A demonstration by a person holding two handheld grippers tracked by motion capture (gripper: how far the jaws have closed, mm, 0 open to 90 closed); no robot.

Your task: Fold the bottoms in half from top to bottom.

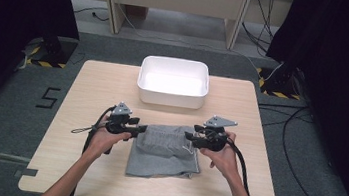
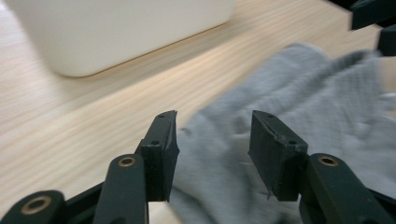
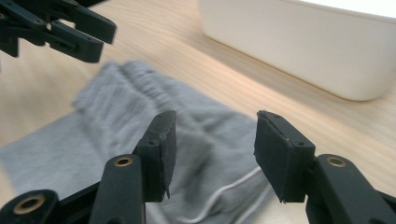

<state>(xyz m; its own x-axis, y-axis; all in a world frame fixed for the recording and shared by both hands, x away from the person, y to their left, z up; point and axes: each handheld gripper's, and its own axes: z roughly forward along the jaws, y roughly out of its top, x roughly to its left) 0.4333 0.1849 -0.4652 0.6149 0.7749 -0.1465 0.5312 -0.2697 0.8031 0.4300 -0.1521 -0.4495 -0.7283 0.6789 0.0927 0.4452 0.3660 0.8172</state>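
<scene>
Grey shorts lie folded on the pale wooden desk, near its front edge and midway across. A white drawstring trails from the waistband end, which faces the white tub at the back of the desk; tub and shorts are apart. The left claw sits at the shorts' left edge by the waistband, the right claw at the right edge, the two pointing toward each other across the cloth. In the left gripper view the left claw stands open, cloth showing in the gap but no pad pressing on it. In the right gripper view the right claw is likewise open above the fabric, gripping nothing.
</scene>
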